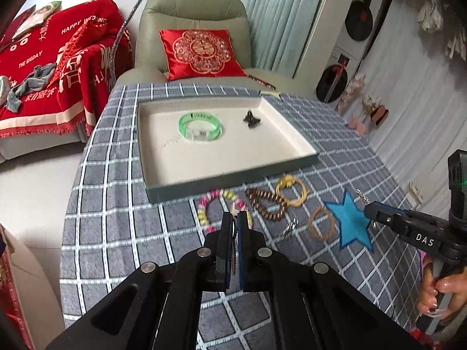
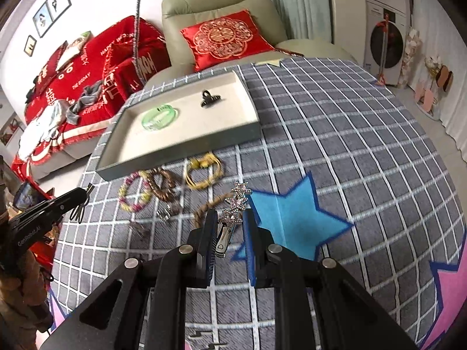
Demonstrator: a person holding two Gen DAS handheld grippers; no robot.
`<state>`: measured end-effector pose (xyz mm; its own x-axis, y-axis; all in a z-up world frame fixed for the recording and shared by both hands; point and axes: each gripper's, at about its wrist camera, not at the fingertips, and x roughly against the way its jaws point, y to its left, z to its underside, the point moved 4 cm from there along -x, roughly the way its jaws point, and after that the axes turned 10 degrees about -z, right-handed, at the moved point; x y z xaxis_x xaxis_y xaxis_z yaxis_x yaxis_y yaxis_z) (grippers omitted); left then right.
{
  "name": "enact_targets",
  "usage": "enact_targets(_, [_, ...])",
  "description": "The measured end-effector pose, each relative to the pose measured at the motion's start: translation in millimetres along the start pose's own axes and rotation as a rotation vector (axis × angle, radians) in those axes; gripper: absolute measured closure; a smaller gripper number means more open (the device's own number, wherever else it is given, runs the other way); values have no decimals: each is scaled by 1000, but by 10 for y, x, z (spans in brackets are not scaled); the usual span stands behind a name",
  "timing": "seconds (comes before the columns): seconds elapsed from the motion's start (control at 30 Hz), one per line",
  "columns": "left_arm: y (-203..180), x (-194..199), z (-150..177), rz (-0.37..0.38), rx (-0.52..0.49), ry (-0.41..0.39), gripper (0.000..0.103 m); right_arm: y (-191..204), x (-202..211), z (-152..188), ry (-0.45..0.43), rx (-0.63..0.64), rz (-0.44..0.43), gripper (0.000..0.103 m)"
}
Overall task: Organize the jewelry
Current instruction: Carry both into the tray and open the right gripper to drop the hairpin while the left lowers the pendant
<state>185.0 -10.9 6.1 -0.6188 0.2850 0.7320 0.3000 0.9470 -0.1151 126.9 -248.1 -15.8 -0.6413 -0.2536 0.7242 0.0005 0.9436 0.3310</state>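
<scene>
My left gripper is shut on a small dark hair clip, which dangles from its tips above the checked tablecloth. My right gripper is shut on a rhinestone star hair clip, lifted over the blue star patch. Ahead lies the shallow tray, holding a green bangle and a black claw clip. In front of the tray, on the cloth, lie a pastel bead bracelet, a brown bead bracelet, a yellow cord bracelet and a brown ring-shaped band.
A small silver clip lies among the bracelets. Behind the round table stands a green armchair with a red cushion, and a sofa under a red blanket is to the left. A person's hand grips the right tool.
</scene>
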Motion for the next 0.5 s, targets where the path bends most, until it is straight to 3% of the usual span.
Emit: enact_targets(0.5, [115, -321, -629, -56, 12, -26, 86, 290, -352, -877, -6, 118, -73, 84])
